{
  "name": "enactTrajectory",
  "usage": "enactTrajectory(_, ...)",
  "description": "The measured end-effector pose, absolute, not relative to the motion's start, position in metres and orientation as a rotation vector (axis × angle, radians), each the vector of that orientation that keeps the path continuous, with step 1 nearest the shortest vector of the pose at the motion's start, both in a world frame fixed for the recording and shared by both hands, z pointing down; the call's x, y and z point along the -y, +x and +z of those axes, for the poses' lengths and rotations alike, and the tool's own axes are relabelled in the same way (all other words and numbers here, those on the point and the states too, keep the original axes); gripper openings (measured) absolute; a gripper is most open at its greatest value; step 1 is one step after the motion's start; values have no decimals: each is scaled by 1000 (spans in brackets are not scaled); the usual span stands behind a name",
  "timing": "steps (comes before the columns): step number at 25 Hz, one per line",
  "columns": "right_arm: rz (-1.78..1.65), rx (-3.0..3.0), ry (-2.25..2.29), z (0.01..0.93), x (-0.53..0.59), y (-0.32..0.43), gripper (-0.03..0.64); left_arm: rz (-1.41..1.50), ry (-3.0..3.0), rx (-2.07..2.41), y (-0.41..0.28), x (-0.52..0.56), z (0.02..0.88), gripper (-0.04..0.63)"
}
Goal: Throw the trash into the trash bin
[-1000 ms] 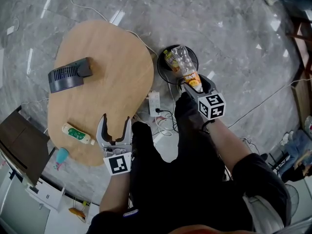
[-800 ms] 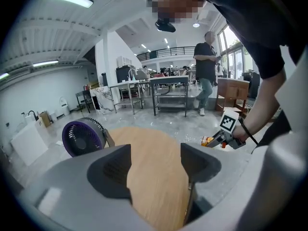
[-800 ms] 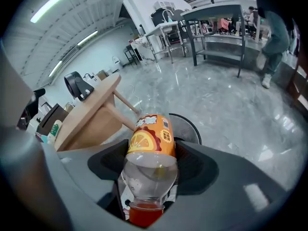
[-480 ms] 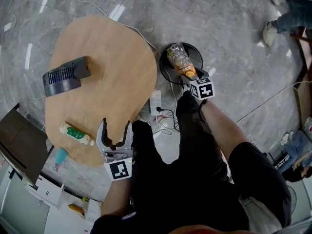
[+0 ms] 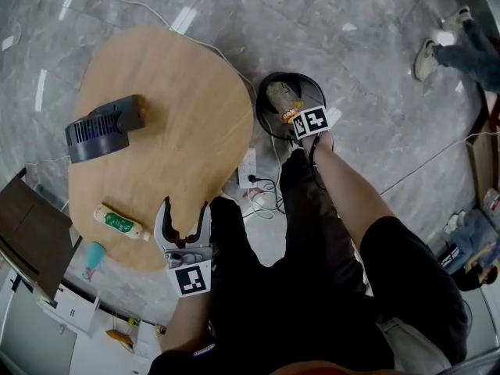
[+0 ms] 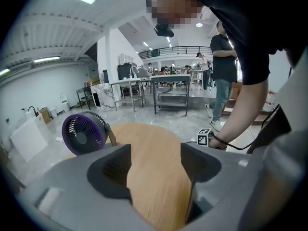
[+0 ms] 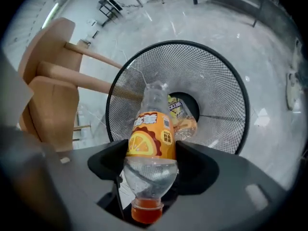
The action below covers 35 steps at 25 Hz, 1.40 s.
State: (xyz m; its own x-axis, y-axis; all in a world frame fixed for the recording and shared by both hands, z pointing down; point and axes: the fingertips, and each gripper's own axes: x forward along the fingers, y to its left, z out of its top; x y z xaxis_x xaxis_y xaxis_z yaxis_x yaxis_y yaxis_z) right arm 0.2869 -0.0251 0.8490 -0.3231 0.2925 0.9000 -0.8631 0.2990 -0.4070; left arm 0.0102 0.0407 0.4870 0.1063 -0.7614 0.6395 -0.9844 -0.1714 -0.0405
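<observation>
While R gripper (image 7: 153,167) pinches clear plastic orange-label bottle (image 7: 150,136) over black wire-mesh bin (image 7: 216,95) | step: drop | next: spread jaws | L gripper (image 6: 155,162) jaws apart, empty

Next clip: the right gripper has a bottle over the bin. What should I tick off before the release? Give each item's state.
1. Right gripper fingers clamped on the orange-labelled bottle: ok.
2. Bottle's far end points down inside the ring of the mesh trash bin: ok.
3. Room in the bin: ok; just one other bottle shows inside.
4. Height of the bottle above the bin's floor: cannot tell.
5. Left gripper open, nothing between its fingers, above the table: ok.
6. Table cleared of trash: not ok if the green-and-white tube near its edge counts.
</observation>
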Motion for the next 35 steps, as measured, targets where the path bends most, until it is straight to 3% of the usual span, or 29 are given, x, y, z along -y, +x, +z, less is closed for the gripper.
enactTrajectory(12, 1055, 1356, 488, 891, 49, 283, 347, 803, 1954, 1722, -10, -56, 488, 330)
enactTrajectory(16, 916, 1397, 525, 884, 59, 288, 421, 785, 1957, 1713, -7, -56, 492, 330)
enactTrajectory(21, 784, 1527, 546, 862, 67, 273, 426, 767, 1985, 1696, -2, -55, 490, 330)
enactTrajectory(26, 720, 1749, 638, 803, 78, 250, 426, 742, 2027, 1704, -1, -54, 479, 330)
enactTrajectory(35, 583, 2126, 779, 607, 53, 205, 421, 685, 2009, 1798, -33, -85, 453, 330)
